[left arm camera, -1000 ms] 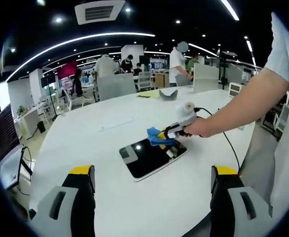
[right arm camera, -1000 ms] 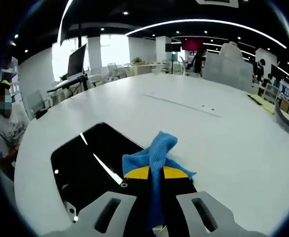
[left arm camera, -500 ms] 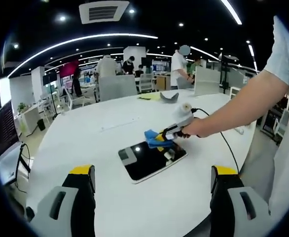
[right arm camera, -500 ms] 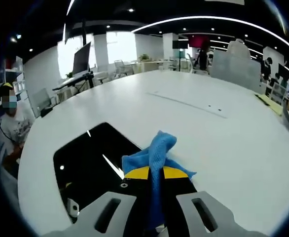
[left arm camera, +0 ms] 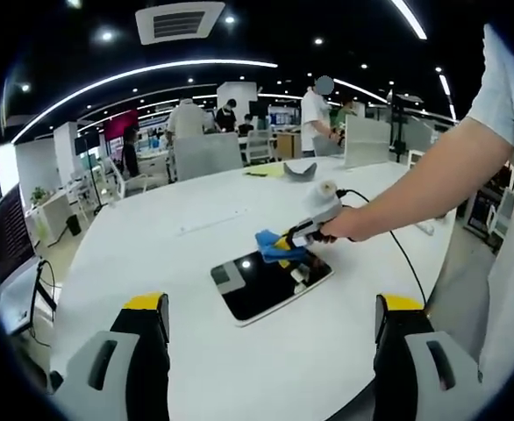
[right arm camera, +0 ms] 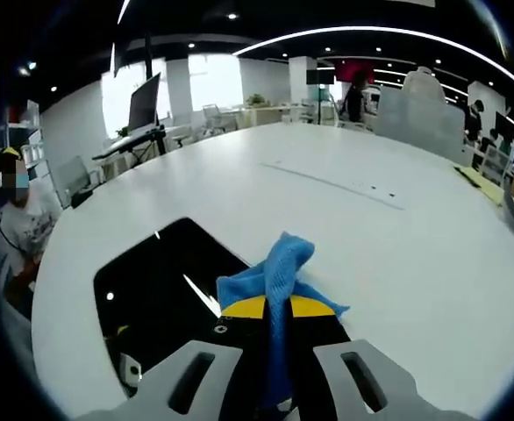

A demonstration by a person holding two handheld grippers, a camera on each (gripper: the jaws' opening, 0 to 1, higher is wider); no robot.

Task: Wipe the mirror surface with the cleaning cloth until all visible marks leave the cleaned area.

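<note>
The mirror (left arm camera: 266,286), a dark rectangular slab with a pale rim, lies flat on the white table (left arm camera: 178,254). My right gripper (left arm camera: 294,239), held in a person's hand, is shut on the blue cleaning cloth (left arm camera: 269,243) and rests at the mirror's far right corner. In the right gripper view the cloth (right arm camera: 279,267) sticks up between the shut yellow-tipped jaws of the right gripper (right arm camera: 277,309), with the mirror (right arm camera: 160,289) to the left of them. My left gripper (left arm camera: 273,309) hangs open and apart from the mirror, on its near side, holding nothing.
A black cable (left arm camera: 406,254) trails from the right gripper across the table. A grey curved object (left arm camera: 299,169) and a yellow sheet (left arm camera: 266,170) lie at the far edge. A seated person (right arm camera: 11,219) is beside the table, and others stand behind it.
Both views have shifted only slightly. The right gripper and cloth stay at the same corner of the mirror. The left gripper remains open.
</note>
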